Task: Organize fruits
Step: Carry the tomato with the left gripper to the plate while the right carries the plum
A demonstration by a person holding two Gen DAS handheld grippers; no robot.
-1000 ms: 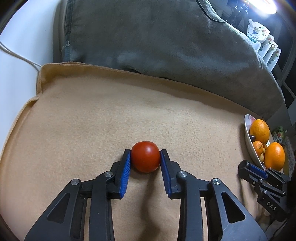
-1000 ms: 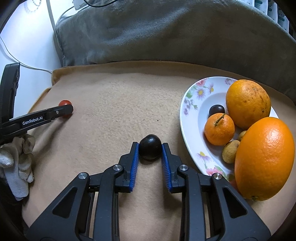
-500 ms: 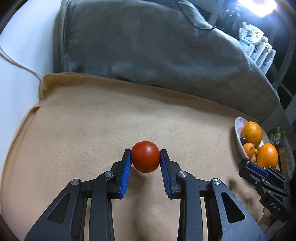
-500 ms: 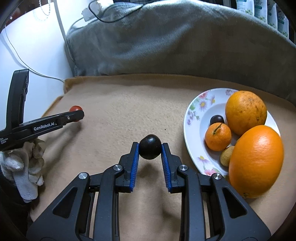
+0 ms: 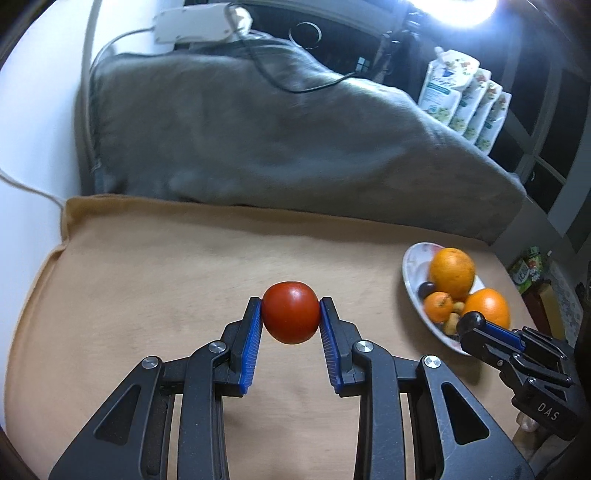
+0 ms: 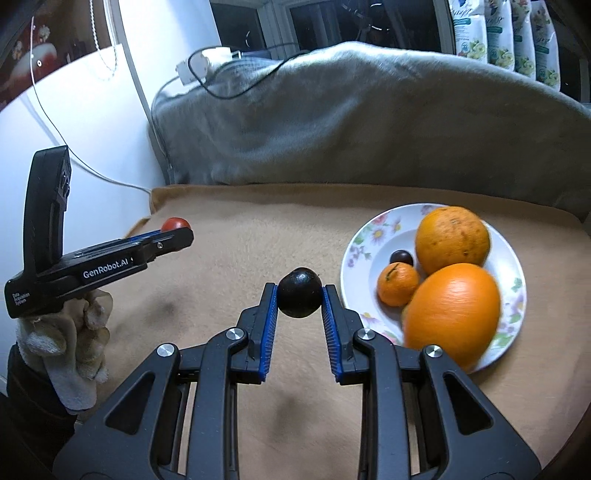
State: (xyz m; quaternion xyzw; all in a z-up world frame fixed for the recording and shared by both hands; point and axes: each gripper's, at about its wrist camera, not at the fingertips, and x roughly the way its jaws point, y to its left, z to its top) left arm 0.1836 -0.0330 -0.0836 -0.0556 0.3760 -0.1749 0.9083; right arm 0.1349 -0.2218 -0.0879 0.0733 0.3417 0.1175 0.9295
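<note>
My left gripper [image 5: 291, 317] is shut on a red tomato [image 5: 290, 312] and holds it above the tan blanket [image 5: 155, 273]. My right gripper [image 6: 299, 298] is shut on a dark plum [image 6: 299, 297], also held above the blanket, just left of the floral plate [image 6: 364, 236]. The plate holds two large oranges [image 6: 452, 238], a small mandarin [image 6: 397, 283] and a small dark fruit [image 6: 402, 257]. The left gripper with the tomato [image 6: 176, 223] shows at the left of the right wrist view. The plate [image 5: 412, 264] shows at the right of the left wrist view.
A grey cushion [image 5: 258, 147] lies along the far edge of the blanket. Cables and a white power adapter [image 5: 192, 26] lie on it. Several pouches [image 5: 465, 107] stand at the back right. A white wall [image 6: 74, 118] bounds the left side.
Both grippers have lifted their fruit off the blanket and risen well above it. The scene looks smaller and farther below in both views.
</note>
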